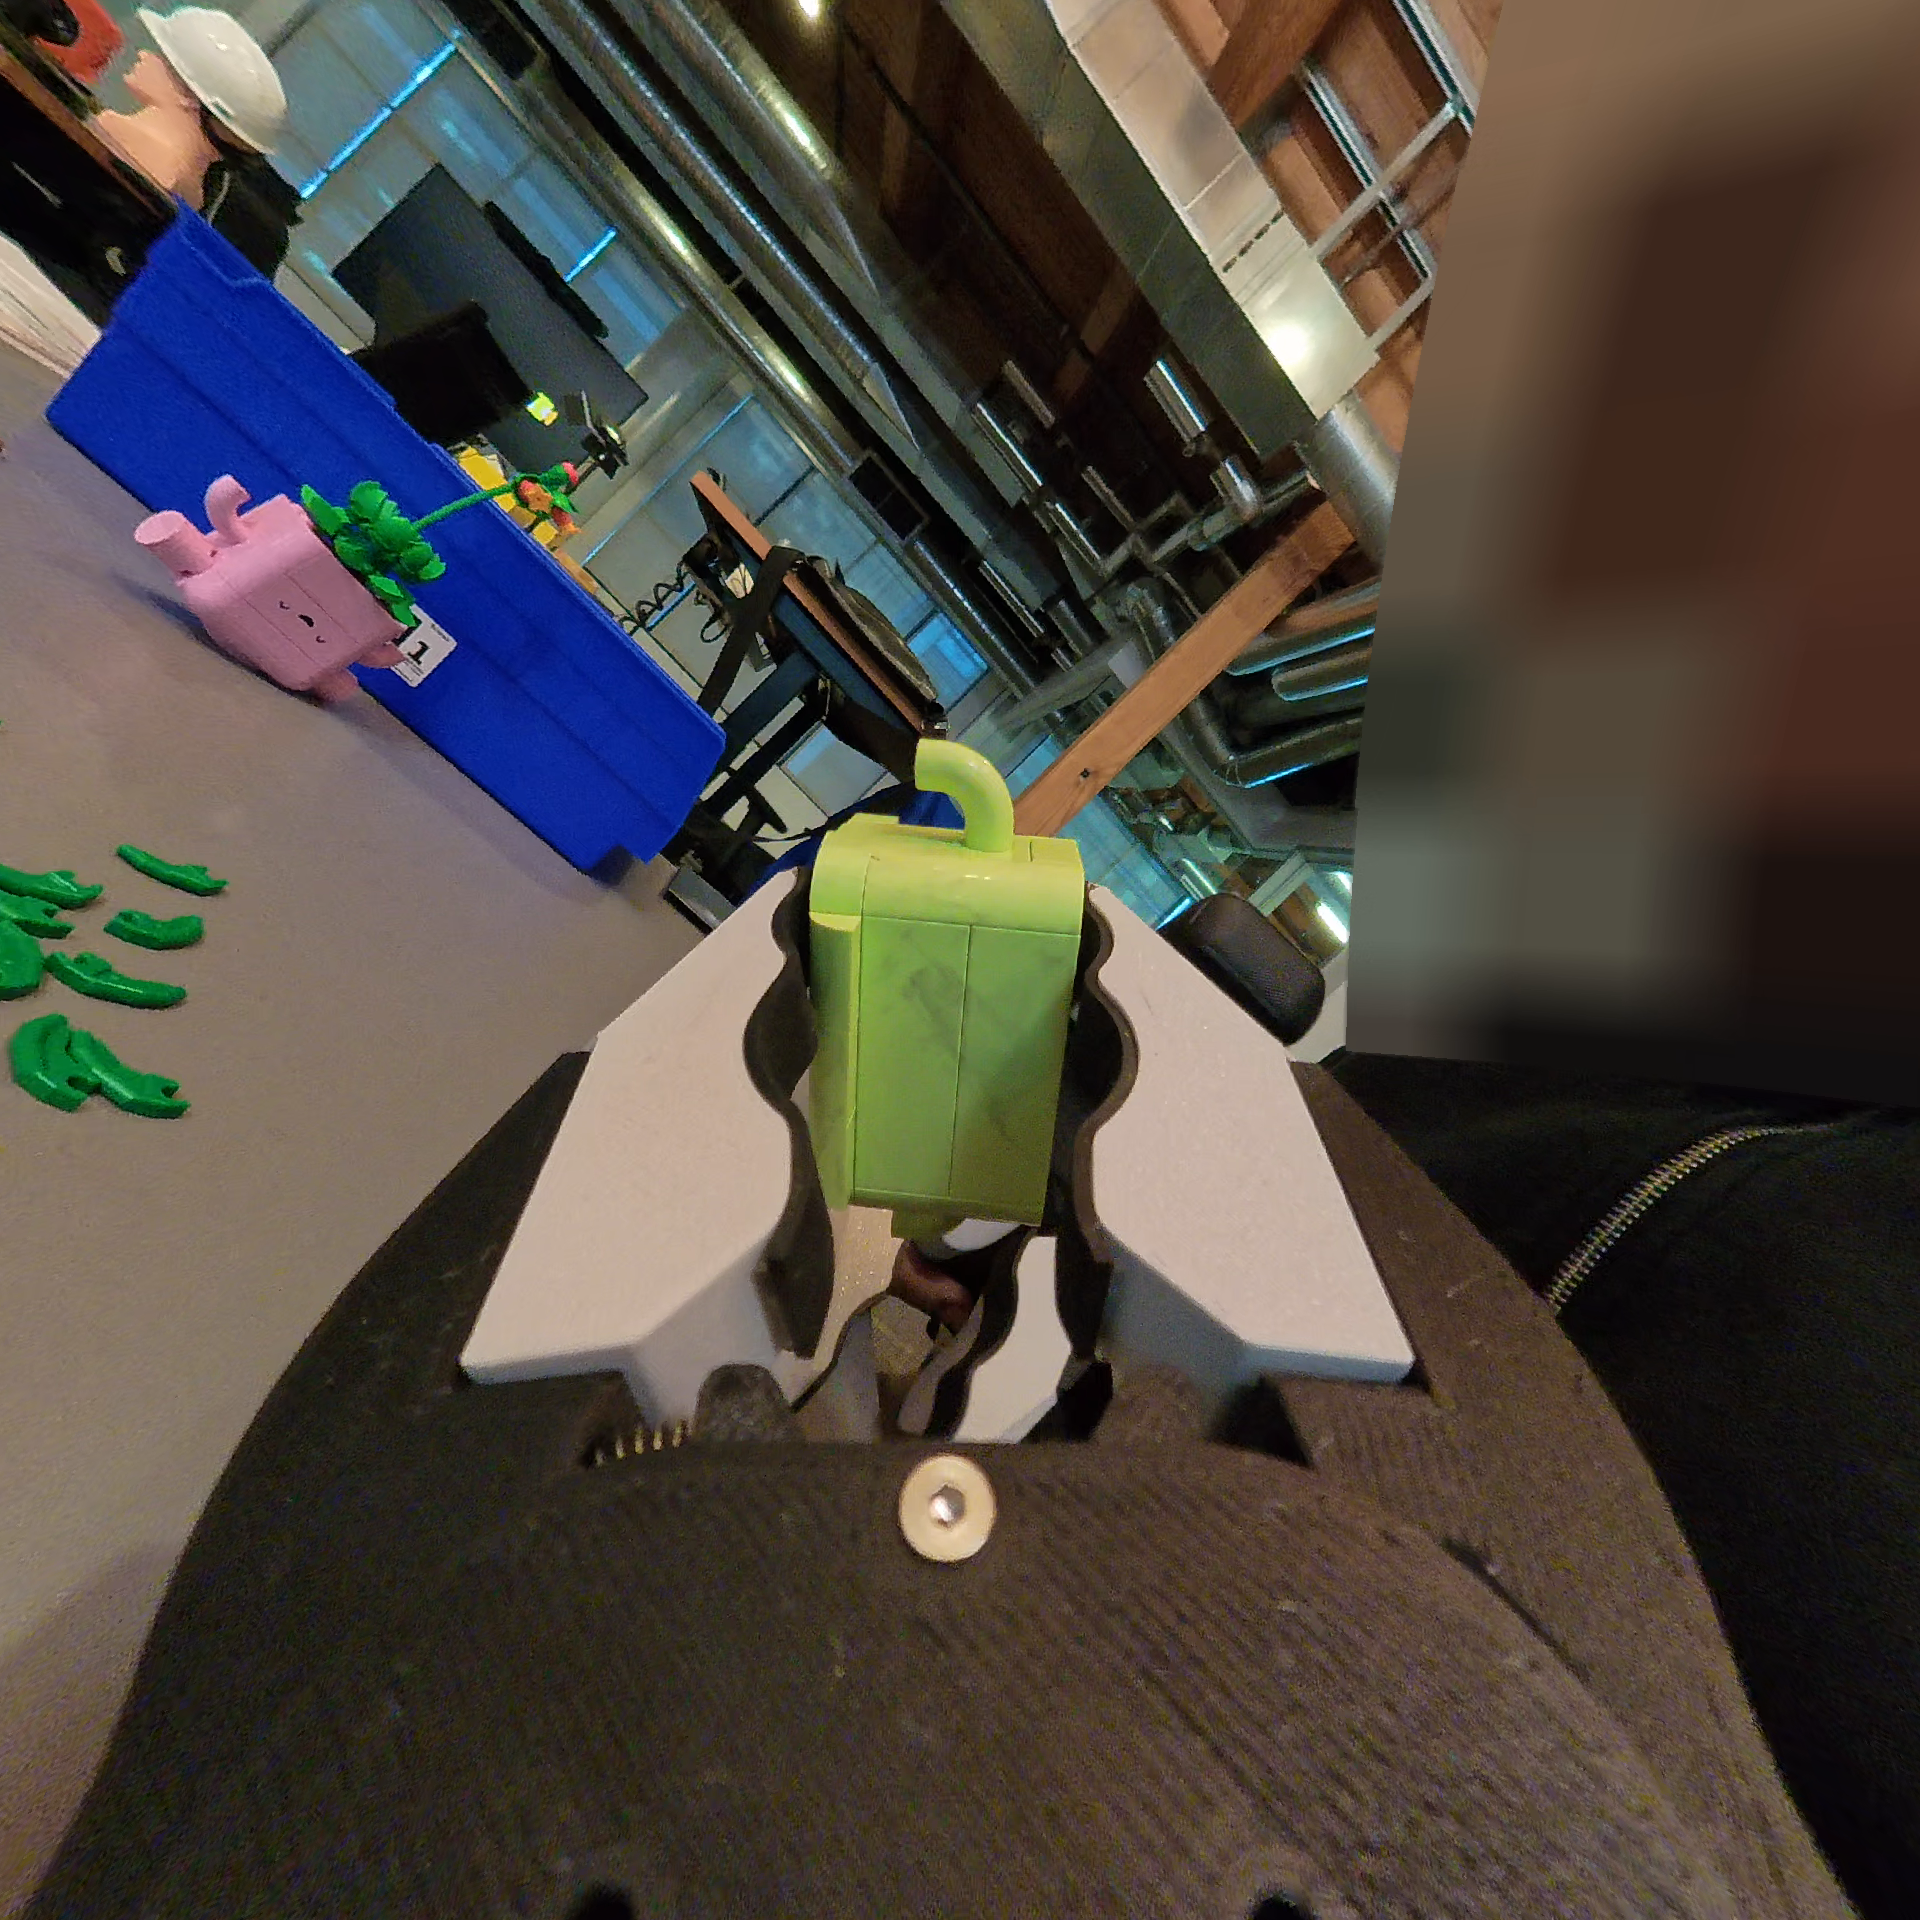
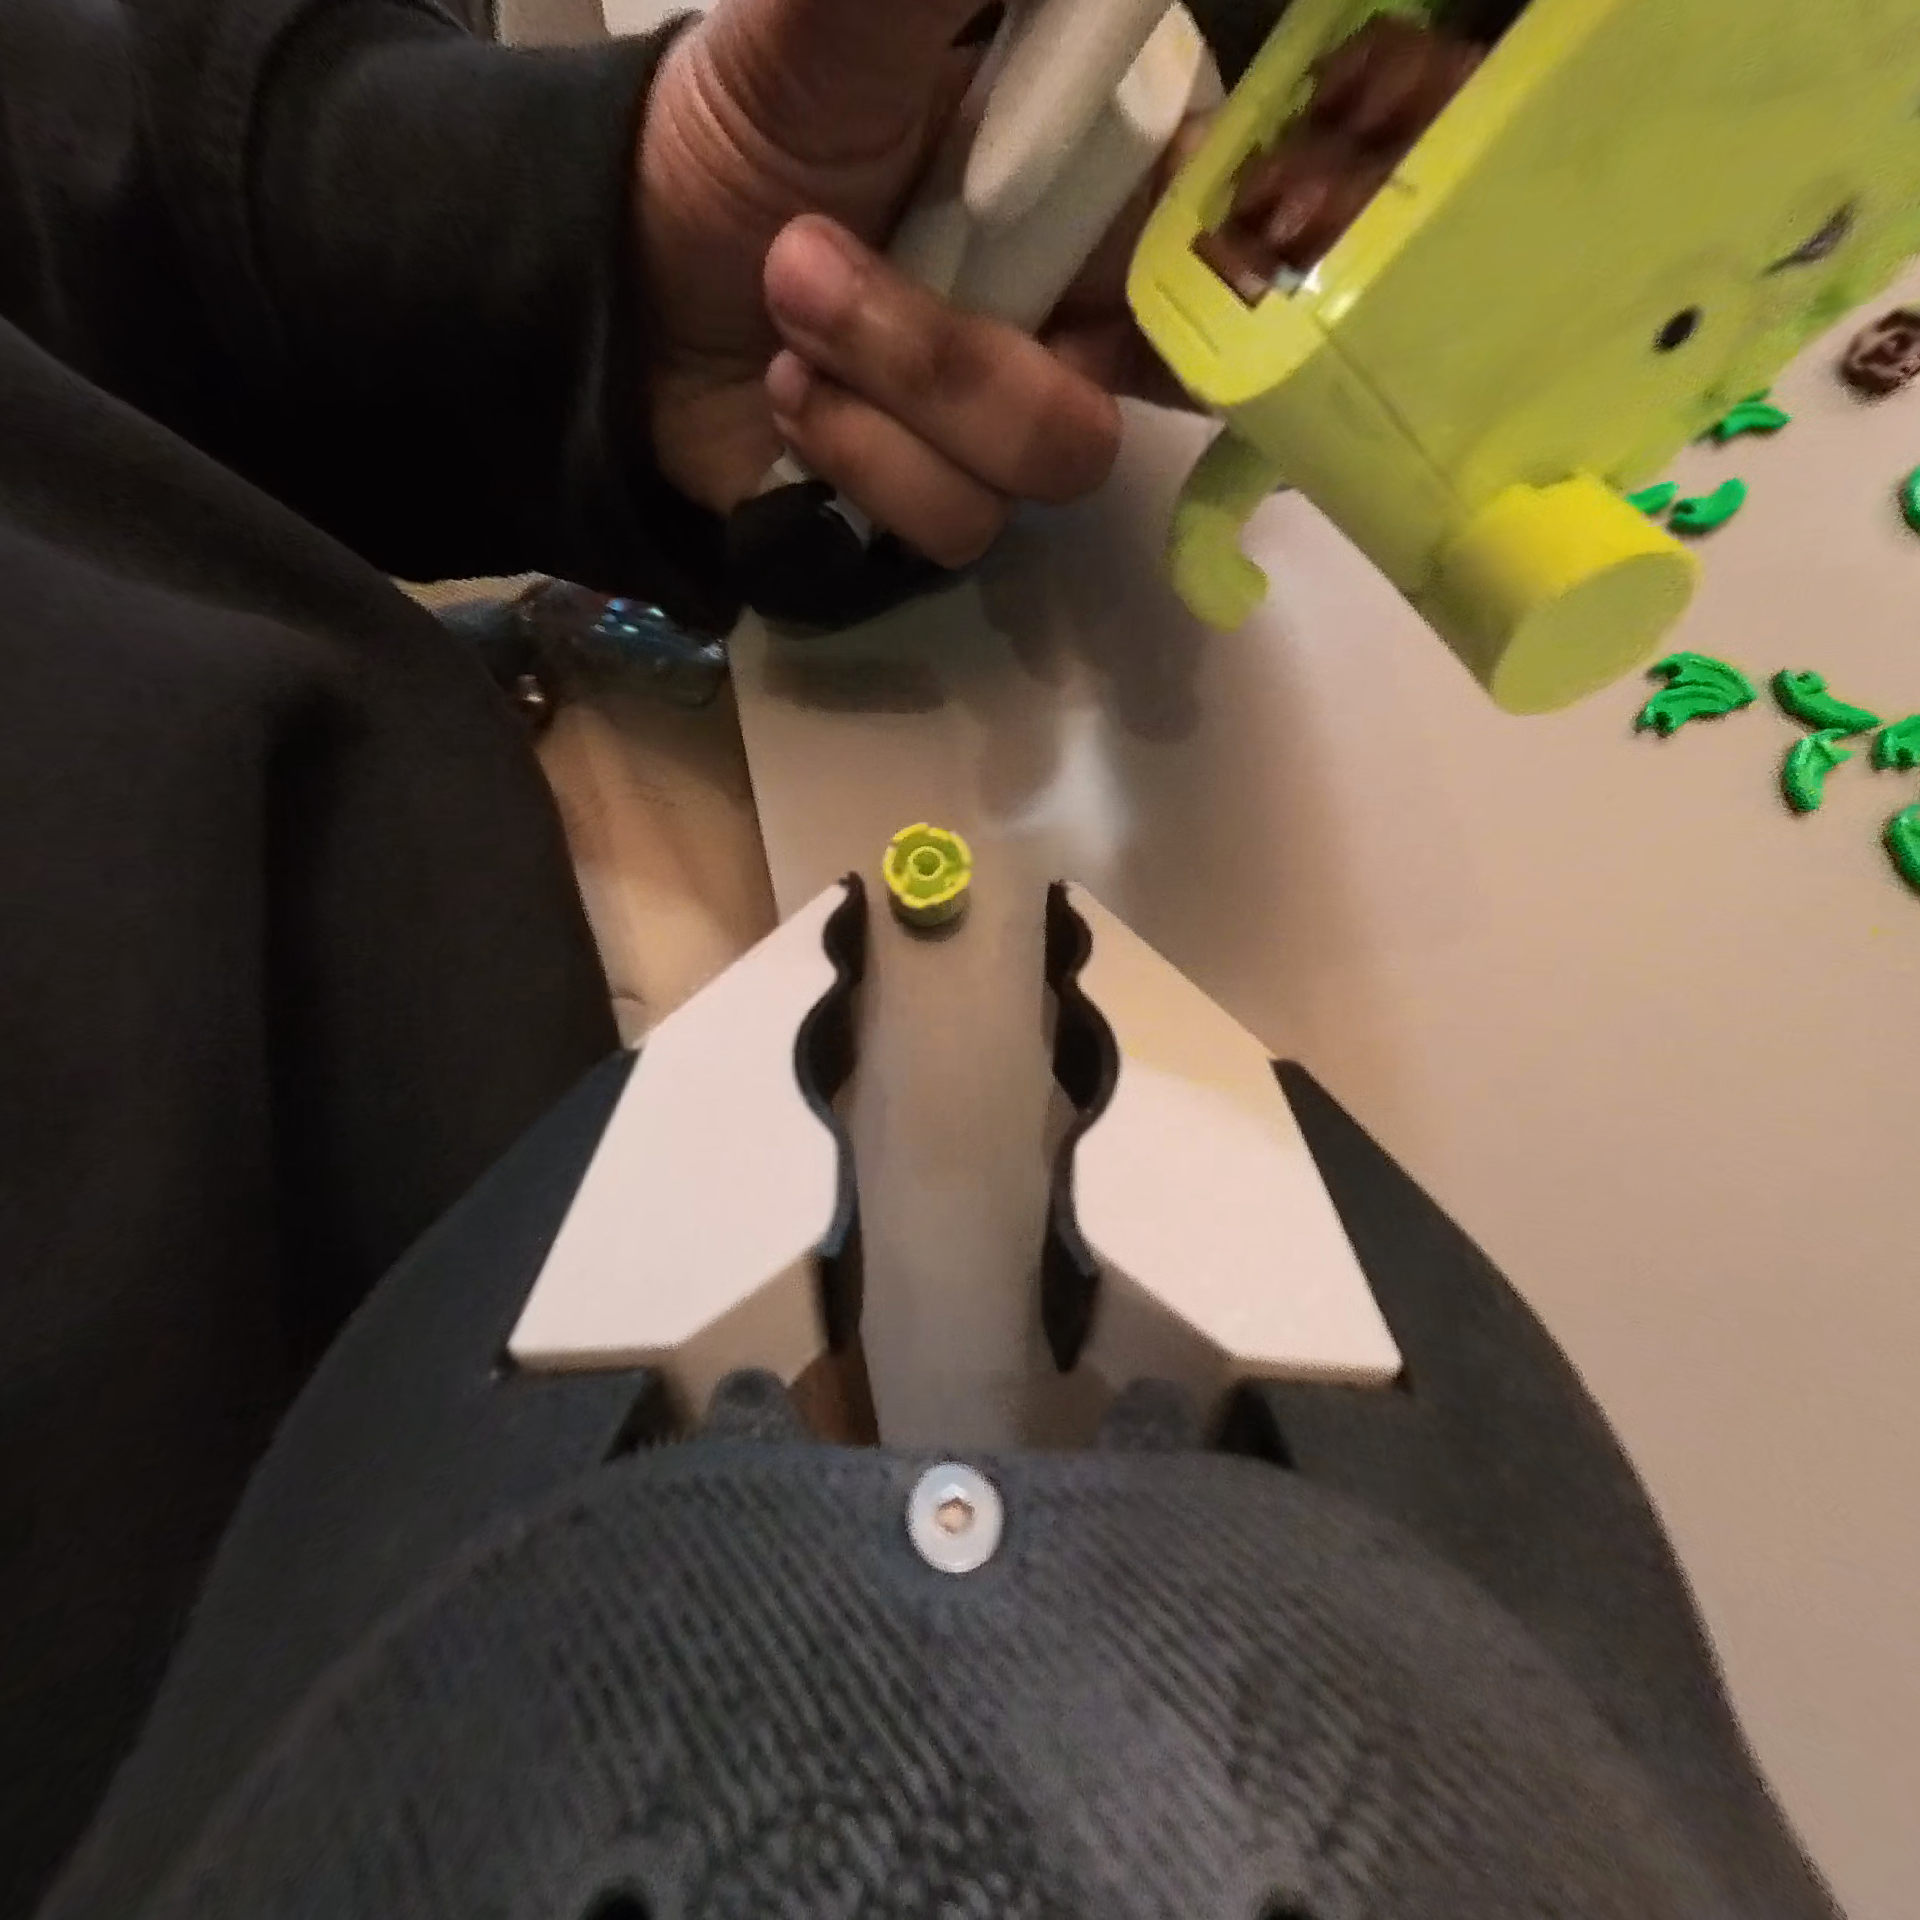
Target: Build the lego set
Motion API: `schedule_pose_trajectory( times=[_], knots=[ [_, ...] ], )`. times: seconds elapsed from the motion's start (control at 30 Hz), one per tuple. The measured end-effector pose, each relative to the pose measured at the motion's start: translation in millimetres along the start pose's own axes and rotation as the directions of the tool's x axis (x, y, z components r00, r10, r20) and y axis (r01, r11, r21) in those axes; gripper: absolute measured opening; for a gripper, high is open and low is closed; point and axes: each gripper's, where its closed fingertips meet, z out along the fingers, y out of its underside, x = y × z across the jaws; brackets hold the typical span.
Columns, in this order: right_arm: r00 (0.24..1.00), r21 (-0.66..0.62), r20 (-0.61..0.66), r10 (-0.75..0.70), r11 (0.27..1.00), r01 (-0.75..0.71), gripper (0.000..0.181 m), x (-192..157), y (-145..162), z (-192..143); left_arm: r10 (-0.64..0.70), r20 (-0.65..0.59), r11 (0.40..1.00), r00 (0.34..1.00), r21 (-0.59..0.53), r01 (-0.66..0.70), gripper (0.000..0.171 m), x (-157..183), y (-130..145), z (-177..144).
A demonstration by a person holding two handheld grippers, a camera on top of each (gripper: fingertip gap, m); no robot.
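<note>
I work in an industrial workshop: exposed ceiling ducts (image 1: 790, 260), timber beams (image 1: 1195, 665), a blue bin (image 1: 343, 499) and a hard-hatted person (image 1: 223, 114).

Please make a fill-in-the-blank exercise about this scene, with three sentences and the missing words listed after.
1. The left gripper has its jaws shut on a boxy lime-green lego body with a curved ____ on top.
2. The right gripper has its jaws ____, with a small round lime-green lego piece lying on the table just past their tips.
3. The pink boxy lego figure stands in front of a ____ plastic bin.

Missing words: hook; open; blue
</note>
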Motion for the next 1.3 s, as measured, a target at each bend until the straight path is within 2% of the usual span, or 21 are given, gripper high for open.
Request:
schedule_pose_trajectory(
  times=[0.1, 0.2, 0.33, 0.4, 0.47, 0.57, 0.67, 0.87, 1.3],
  knots=[
    [1.000, 0.015, -0.025, -0.010, 1.000, 0.011, 0.014, 3.2, -2.8, -0.7, 0.000, 0.006, 1.000, 1.000, -0.005, 0.000, 0.045, 0.9, 2.0, 0.3],
    [0.998, 0.071, -0.051, 0.048, 0.996, -0.045, 0.013, 12.8, -7.5, -9.6, -0.006, 0.031, 0.999, 0.999, -0.038, 0.007, 0.045, -0.3, 7.3, 1.1],
    [0.981, 0.113, -0.149, 0.124, 0.988, -0.107, 0.014, 38.9, -3.3, -33.4, 0.025, 0.133, 0.982, 0.991, -0.191, 0.001, 0.044, -8.3, 28.2, 4.7],
    [0.977, 0.129, -0.175, 0.125, 0.986, -0.103, 0.013, 45.5, -3.7, -46.0, 0.074, 0.177, 0.962, 0.981, -0.272, -0.023, 0.044, -12.2, 39.7, 6.7],
    [0.976, 0.125, -0.196, 0.095, 0.990, -0.072, 0.013, 47.5, -5.0, -54.0, 0.108, 0.204, 0.951, 0.973, -0.305, -0.041, 0.044, -14.7, 45.7, 9.2],
    [0.965, 0.037, -0.263, 0.014, 0.999, -0.005, 0.013, 53.2, 3.5, -56.0, 0.041, 0.129, 0.971, 0.991, -0.238, -0.010, 0.044, -0.5, 40.4, 15.2],
    [0.961, -0.009, -0.269, -0.059, 0.998, 0.058, 0.013, 48.1, 7.2, -49.3, -0.036, 0.080, 0.985, 0.996, -0.164, 0.048, 0.044, 5.8, 32.2, 16.8],
    [0.957, 0.076, -0.277, -0.079, 0.992, 0.104, 0.013, 40.8, -14.4, -56.7, -0.029, 0.134, 0.979, 0.991, -0.195, 0.055, 0.044, -5.6, 38.8, 14.9],
    [0.969, 0.149, -0.246, -0.027, 0.987, 0.065, 0.012, 43.3, -16.6, -66.6, -0.030, 0.161, 0.976, 0.986, -0.206, 0.064, 0.044, -12.8, 42.6, 13.5]
  ],
)
